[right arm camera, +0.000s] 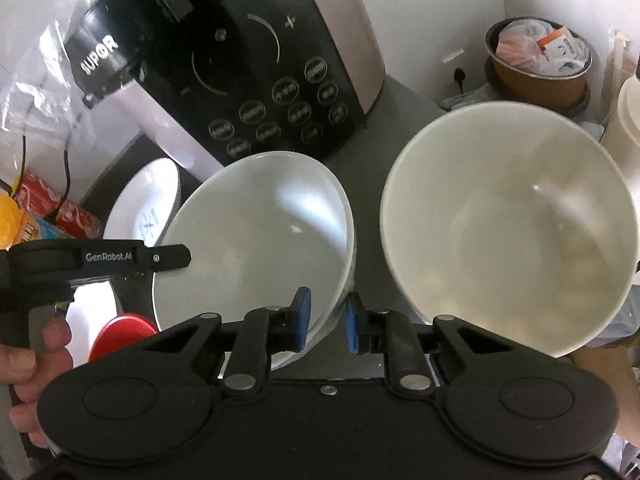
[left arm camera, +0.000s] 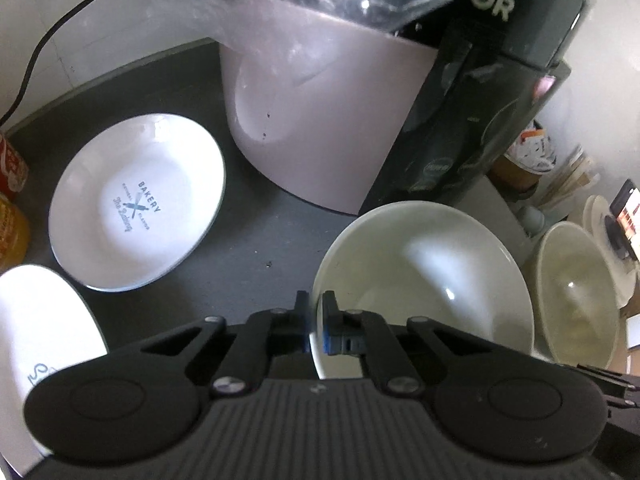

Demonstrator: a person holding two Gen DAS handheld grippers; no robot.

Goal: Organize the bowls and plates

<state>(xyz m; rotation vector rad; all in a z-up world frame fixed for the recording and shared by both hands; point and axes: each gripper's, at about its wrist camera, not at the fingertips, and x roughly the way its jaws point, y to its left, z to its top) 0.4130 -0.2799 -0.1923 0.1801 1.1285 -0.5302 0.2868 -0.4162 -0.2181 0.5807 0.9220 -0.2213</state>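
Note:
A white bowl [left arm camera: 424, 272] stands on the dark counter [left arm camera: 248, 256] in front of the rice cooker. My left gripper [left arm camera: 316, 316] is shut on its left rim. In the right wrist view the same bowl [right arm camera: 260, 236] has its near right rim between the jaws of my right gripper [right arm camera: 328, 320]. One pad is inside the bowl, and a thin gap shows at the outer pad. The left gripper [right arm camera: 176, 258] reaches in from the left. A second, cream bowl [right arm camera: 508, 240] sits just right of it. Two white plates [left arm camera: 136, 204] [left arm camera: 44, 320] lie to the left.
A pink and black rice cooker [right arm camera: 260, 80] under a plastic bag stands close behind the bowls. Red cans [right arm camera: 76, 220] and a red lid [right arm camera: 120, 336] sit at the left. A brown pot of packets [right arm camera: 536, 68] stands by the back wall. A hand [right arm camera: 40, 356] holds the left gripper.

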